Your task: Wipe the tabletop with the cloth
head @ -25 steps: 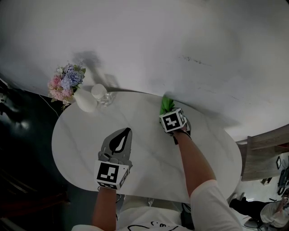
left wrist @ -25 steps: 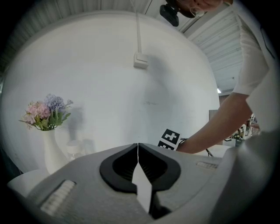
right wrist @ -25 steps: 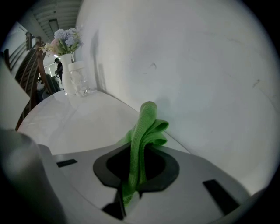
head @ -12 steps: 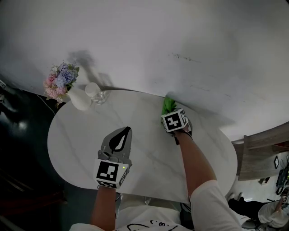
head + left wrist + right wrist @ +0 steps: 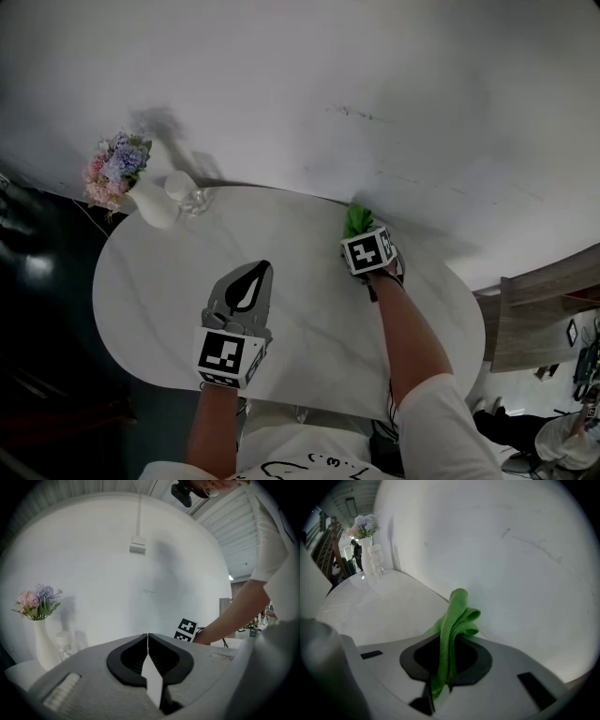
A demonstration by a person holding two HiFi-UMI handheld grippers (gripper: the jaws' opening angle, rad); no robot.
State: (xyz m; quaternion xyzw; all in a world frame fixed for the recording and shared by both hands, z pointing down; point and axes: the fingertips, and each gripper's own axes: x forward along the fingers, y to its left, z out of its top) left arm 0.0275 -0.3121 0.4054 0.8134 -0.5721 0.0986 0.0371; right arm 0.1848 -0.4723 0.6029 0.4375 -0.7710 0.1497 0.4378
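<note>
White oval tabletop (image 5: 159, 291) set against a plain pale wall (image 5: 309, 84); a vase of flowers (image 5: 150, 202) and a clear jar (image 5: 183, 192) stand at its far left; the right gripper (image 5: 451, 641) is clamped on the green cloth (image 5: 458, 613) at the far edge by the wall; the left gripper (image 5: 148, 637), jaws together and empty, is over the near middle.

Left gripper (image 5: 148, 639) jaws together (empty); right gripper (image 5: 450, 644) clamped.

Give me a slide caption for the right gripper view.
Right gripper clamped on a bunched green cloth at the wall-side edge of the tabletop.
</note>
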